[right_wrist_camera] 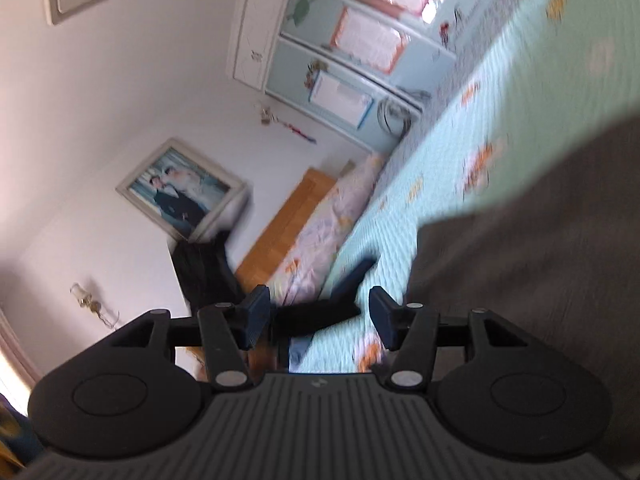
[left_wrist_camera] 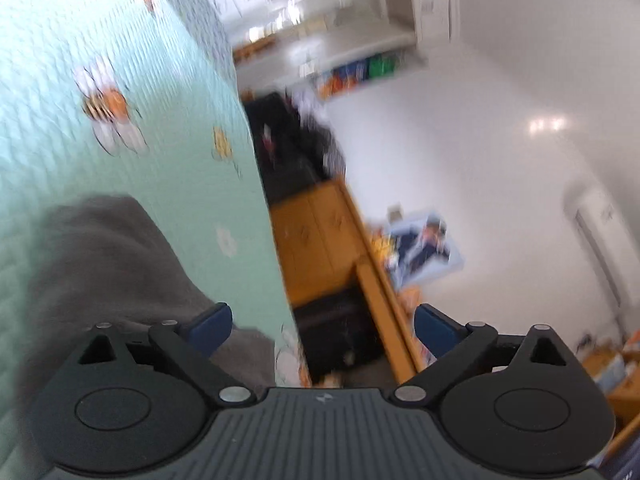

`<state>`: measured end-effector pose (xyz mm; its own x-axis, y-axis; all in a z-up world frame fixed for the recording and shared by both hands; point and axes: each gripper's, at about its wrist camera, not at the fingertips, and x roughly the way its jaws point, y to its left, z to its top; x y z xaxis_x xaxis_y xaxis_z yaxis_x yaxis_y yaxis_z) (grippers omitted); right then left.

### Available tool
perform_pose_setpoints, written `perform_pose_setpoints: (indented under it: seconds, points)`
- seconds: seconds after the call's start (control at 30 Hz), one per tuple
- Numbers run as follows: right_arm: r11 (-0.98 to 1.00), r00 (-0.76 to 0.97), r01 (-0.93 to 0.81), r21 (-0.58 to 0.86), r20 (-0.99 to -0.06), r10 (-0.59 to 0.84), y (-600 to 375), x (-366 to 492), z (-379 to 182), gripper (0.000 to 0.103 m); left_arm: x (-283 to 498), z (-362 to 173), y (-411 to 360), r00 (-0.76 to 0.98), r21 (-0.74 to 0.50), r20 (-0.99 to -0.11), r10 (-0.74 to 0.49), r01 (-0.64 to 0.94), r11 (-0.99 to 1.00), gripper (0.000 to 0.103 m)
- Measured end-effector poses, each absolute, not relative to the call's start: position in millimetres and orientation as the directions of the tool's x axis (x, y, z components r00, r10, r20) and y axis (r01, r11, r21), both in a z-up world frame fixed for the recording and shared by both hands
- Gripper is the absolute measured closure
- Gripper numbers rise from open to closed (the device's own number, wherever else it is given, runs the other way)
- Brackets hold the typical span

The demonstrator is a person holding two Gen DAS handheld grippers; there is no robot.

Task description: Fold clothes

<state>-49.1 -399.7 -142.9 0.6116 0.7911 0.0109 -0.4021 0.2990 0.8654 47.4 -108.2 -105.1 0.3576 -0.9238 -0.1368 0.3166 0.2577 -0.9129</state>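
A grey garment [left_wrist_camera: 100, 272] lies on the mint quilted bedspread [left_wrist_camera: 80, 120], left of and under my left gripper [left_wrist_camera: 324, 328]. The left jaws stand wide open, the left blue pad [left_wrist_camera: 212, 326] over the cloth's edge and nothing between the pads. In the right wrist view the same grey garment [right_wrist_camera: 520, 280] fills the right side on the bedspread [right_wrist_camera: 500, 100]. My right gripper [right_wrist_camera: 320, 316] is open about halfway beside the garment's edge, gripping nothing. A blurred black and blue piece [right_wrist_camera: 344, 292] shows just beyond its jaws; what it is I cannot tell.
The bed's edge [left_wrist_camera: 260, 200] drops off to wooden furniture [left_wrist_camera: 320, 240] and dark bags [left_wrist_camera: 288, 140]. A floral pillow [right_wrist_camera: 332, 216] and wooden headboard [right_wrist_camera: 288, 216] lie at the bed's far end. A framed photo [right_wrist_camera: 180, 192] and a wardrobe [right_wrist_camera: 352, 52] stand against the walls.
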Motion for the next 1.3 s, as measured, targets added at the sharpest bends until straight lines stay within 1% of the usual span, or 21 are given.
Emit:
perform_pose_setpoints:
  seconds: [0.07, 0.1, 0.13, 0.17, 0.23, 0.3, 0.4, 0.47, 0.5, 0.53, 0.57, 0.6, 0.63, 0.7, 0.77, 0.9, 0.97, 1.03, 1.13, 1.23, 1.3]
  points:
    - [0.318, 0.609, -0.357, 0.878, -0.039, 0.792, -390, -51, -164, 0.049, 71, -126, -126, 0.299, -0.915, -0.240, -0.924, 0.249, 0.318, 0.011]
    - [0.366, 0.614, -0.346, 0.864, -0.086, 0.784, -385, -54, -172, 0.067, 77, -133, -128, 0.292, -0.905, -0.280, -0.915, 0.237, 0.353, 0.022]
    - [0.426, 0.627, -0.349, 0.834, -0.130, 0.768, -381, -58, -176, 0.080, 84, -140, -130, 0.284, -0.894, -0.320, -0.904, 0.226, 0.388, 0.036]
    - [0.485, 0.641, -0.351, 0.801, -0.172, 0.748, -377, -62, -181, 0.102, 90, -147, -132, 0.275, -0.881, -0.360, -0.892, 0.215, 0.422, 0.043]
    - [0.511, 0.649, -0.347, 0.787, -0.192, 0.737, -376, -63, -184, 0.103, 98, -155, -136, 0.259, -0.850, -0.418, -0.871, 0.226, 0.475, 0.058]
    - [0.539, 0.645, -0.347, 0.767, -0.222, 0.731, -372, -60, -182, 0.103, 100, -158, -141, 0.260, -0.825, -0.453, -0.853, 0.239, 0.511, 0.064]
    - [0.573, 0.650, -0.366, 0.734, -0.239, 0.722, -366, -64, -177, 0.103, 103, -162, -140, 0.268, -0.837, -0.443, -0.855, 0.218, 0.502, 0.068]
    - [0.567, 0.646, -0.369, 0.737, -0.235, 0.726, -366, -64, -171, 0.103, 100, -162, -137, 0.275, -0.857, -0.414, -0.868, 0.204, 0.473, 0.065]
    - [0.567, 0.644, -0.376, 0.733, -0.232, 0.729, -366, -63, -168, 0.098, 97, -161, -135, 0.279, -0.868, -0.394, -0.876, 0.201, 0.455, 0.054]
    - [0.566, 0.644, -0.390, 0.727, -0.224, 0.732, -365, -64, -163, 0.095, 94, -156, -132, 0.289, -0.879, -0.364, -0.885, 0.208, 0.429, 0.039]
    - [0.559, 0.645, -0.403, 0.725, -0.207, 0.735, -365, -68, -156, 0.086, 87, -152, -130, 0.306, -0.887, -0.328, -0.894, 0.227, 0.403, 0.032]
    - [0.545, 0.651, -0.419, 0.726, -0.179, 0.738, -365, -72, -150, 0.075, 81, -146, -128, 0.315, -0.892, -0.291, -0.903, 0.251, 0.375, 0.022]
    - [0.533, 0.659, -0.437, 0.725, -0.145, 0.738, -365, -77, -142, 0.070, 75, -140, -126, 0.321, -0.896, -0.255, -0.912, 0.275, 0.348, 0.017]
    - [0.529, 0.668, -0.462, 0.712, -0.113, 0.735, -362, -80, -129, 0.066, 68, -134, -125, 0.283, -0.904, -0.219, -0.934, 0.302, 0.303, 0.015]
    - [0.545, 0.669, -0.471, 0.694, -0.121, 0.733, -354, -72, -124, 0.064, 66, -130, -129, 0.239, -0.906, -0.223, -0.945, 0.307, 0.292, 0.014]
    - [0.552, 0.618, -0.480, 0.682, -0.185, 0.765, -336, -58, -140, 0.064, 64, -138, -129, 0.177, -0.900, -0.287, -0.941, 0.287, 0.329, 0.014]
    - [0.551, 0.602, -0.473, 0.688, -0.204, 0.772, -326, -52, -156, 0.065, 63, -147, -125, 0.189, -0.904, -0.300, -0.935, 0.257, 0.342, 0.016]
    - [0.562, 0.615, -0.480, 0.674, -0.199, 0.763, -323, -53, -165, 0.069, 63, -155, -121, 0.201, -0.907, -0.313, -0.928, 0.226, 0.355, 0.021]
    - [0.569, 0.612, -0.487, 0.663, -0.206, 0.764, -321, -51, -162, 0.069, 61, -161, -119, 0.216, -0.906, -0.331, -0.919, 0.201, 0.373, 0.021]
    - [0.567, 0.605, -0.505, 0.651, -0.201, 0.770, -321, -53, -157, 0.067, 50, -159, -116, 0.238, -0.906, -0.323, -0.916, 0.201, 0.371, 0.021]
    - [0.553, 0.600, -0.519, 0.652, -0.183, 0.779, -326, -60, -150, 0.061, 50, -154, -110, 0.255, -0.911, -0.309, -0.916, 0.198, 0.362, 0.021]
